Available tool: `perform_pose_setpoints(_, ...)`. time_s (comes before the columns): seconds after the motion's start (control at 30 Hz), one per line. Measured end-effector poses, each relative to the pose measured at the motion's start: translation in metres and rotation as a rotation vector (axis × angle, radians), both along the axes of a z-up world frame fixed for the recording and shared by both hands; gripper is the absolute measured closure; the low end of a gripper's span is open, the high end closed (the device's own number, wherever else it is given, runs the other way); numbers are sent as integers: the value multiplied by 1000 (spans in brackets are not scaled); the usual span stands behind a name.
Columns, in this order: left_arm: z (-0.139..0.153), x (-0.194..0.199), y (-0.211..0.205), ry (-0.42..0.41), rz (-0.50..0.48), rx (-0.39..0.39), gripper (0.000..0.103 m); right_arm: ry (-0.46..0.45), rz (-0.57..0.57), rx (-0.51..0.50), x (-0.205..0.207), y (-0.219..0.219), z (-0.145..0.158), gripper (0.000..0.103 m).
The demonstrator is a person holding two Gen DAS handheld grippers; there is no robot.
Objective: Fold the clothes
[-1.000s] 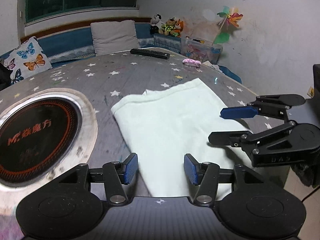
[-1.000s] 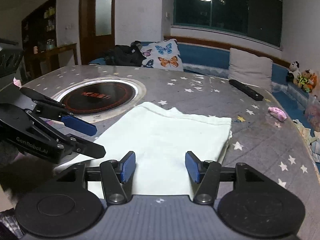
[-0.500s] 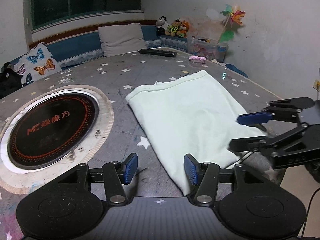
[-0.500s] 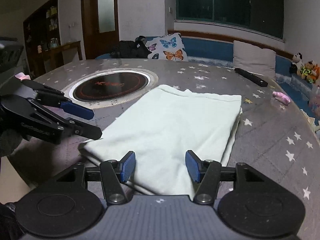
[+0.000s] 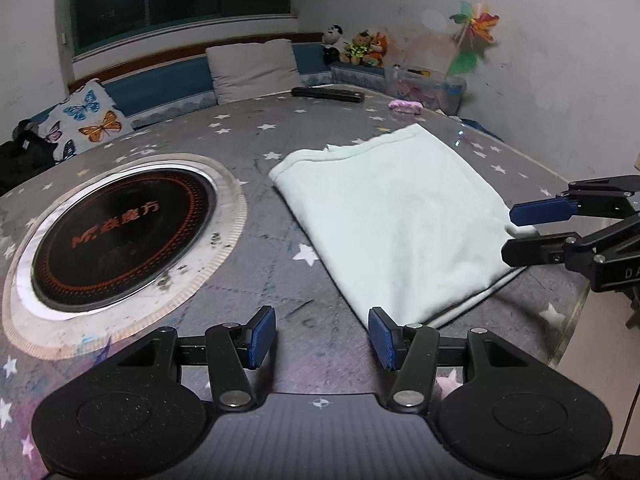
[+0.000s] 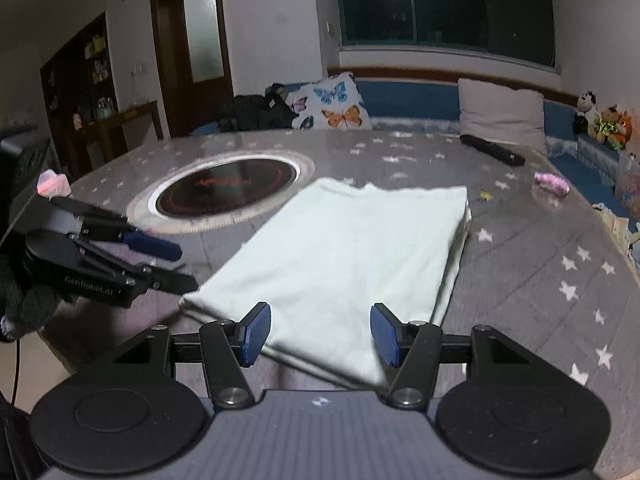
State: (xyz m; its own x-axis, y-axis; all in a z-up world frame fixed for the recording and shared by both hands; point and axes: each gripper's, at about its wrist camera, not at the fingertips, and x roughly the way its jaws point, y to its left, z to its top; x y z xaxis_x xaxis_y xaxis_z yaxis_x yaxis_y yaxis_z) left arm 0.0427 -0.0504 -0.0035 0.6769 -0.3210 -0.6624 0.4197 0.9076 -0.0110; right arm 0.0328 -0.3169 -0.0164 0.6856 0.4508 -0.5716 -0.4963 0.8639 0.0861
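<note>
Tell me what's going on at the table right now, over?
Left gripper open, nothing between its fingers. Right gripper open, empty, over the near edge of the folded pale cloth. Cloth lies flat on the table. Nothing in the way.

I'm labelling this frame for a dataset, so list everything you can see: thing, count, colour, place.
folded cloth: 1, pale green, table's near side
table: 1, grey with stars
round cooktop: 1, black, set into table
remote: 1, black, far edge
small pink item: 1, beside remote
butterfly cushion: 1, white, bench
grey cushion: 1, bench
plush toys: several, bench corner
pinwheel: 1, multicoloured, wall
left gripper: black, blue pads, open, empty
right gripper: same, open, empty
</note>
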Motion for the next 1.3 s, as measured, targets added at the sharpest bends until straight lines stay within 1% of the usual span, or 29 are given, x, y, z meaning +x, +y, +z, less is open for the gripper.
perform_pose_setpoints(0.07, 3, -6, 0, -8, -19, -7, 48, -2, -1, 2, 2, 2, 0, 47)
perform_pose_setpoints(0.13, 4, -14, -2, -19, -54, 0, 48, 18, -5, -3, 5, 4, -4, 47)
perform_pose_setpoints(0.27, -1, -23, -13, -42, -91, 58, 48, 41, -15, -7, 6, 3, -12, 47)
perform_pose_setpoints(0.37, -5, -23, -19, -60, -75, 85, 49, 42, -16, -7, 6, 3, -12, 47)
perform_pose_setpoints(0.5, -5, -20, -20, -67, -26, 93, 49, 47, -20, -10, 6, 3, -14, 47)
perform_pose_setpoints(0.57, -6, -20, -19, -72, -2, 117, 52, 48, -21, -10, 6, 3, -15, 47)
perform_pose_setpoints(0.63, -7, -22, -18, -60, 0, 111, 57, 50, -20, -10, 6, 4, -15, 47)
perform_pose_setpoints(0.67, -8, -23, -18, -55, 0, 109, 61, 51, -20, -9, 6, 4, -16, 47)
perform_pose_setpoints(0.7, -7, -24, -18, -52, -1, 111, 63, 51, -18, -12, 6, 4, -16, 47)
perform_pose_setpoints(0.83, -1, -26, -13, -46, -13, 95, 62, 53, -17, -19, 5, 4, -14, 47)
perform_pose_setpoints(0.97, 14, -21, -7, -69, 1, 41, 63, 16, -17, -1, 1, 2, -2, 47)
perform_pose_setpoints(1.1, 21, -11, -15, -85, 1, -3, 63, -15, -20, 30, 5, 2, 5, 47)
perform_pose_setpoints(1.17, 21, -6, -21, -89, -5, -13, 63, -5, -27, 28, 11, 2, 1, 47)
perform_pose_setpoints(1.27, 19, 0, -27, -84, -14, -10, 63, 57, -50, 19, 21, -1, -13, 48)
perform_pose_setpoints(1.3, 19, 2, -28, -83, -17, -9, 63, 60, -48, 25, 21, -3, -13, 49)
